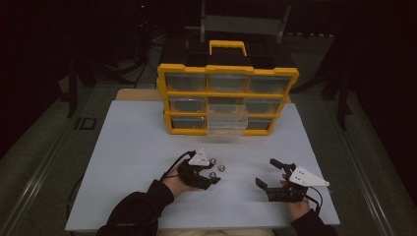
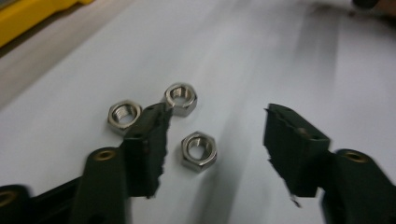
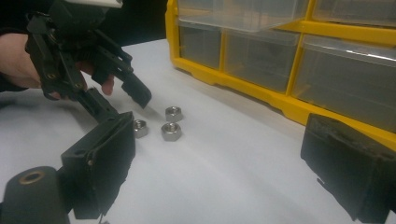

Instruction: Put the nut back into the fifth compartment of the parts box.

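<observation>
High view: an organizer [image 1: 227, 98] stands on the table [image 1: 123, 162]. Near it, 3 nuts [image 1: 221, 167] lie beside the left gripper [image 1: 208, 173], wide open. The right gripper [image 1: 268, 175] is also wide.

Left gripper view: 1 nut [image 2: 199, 150] lies between the jaws.

Right gripper view: nuts [image 3: 171, 131] lie before the organizer [image 3: 289, 60].

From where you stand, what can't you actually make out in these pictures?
- Organizer drawer contents: high view, too dim and small; right gripper view, cloudy drawer fronts.
- Top drawers: right gripper view, cut off by the upper edge.
- One nut: left gripper view, partly hidden behind the left gripper jaw.
- Right gripper hand: high view, cut off by the bottom edge.
</observation>
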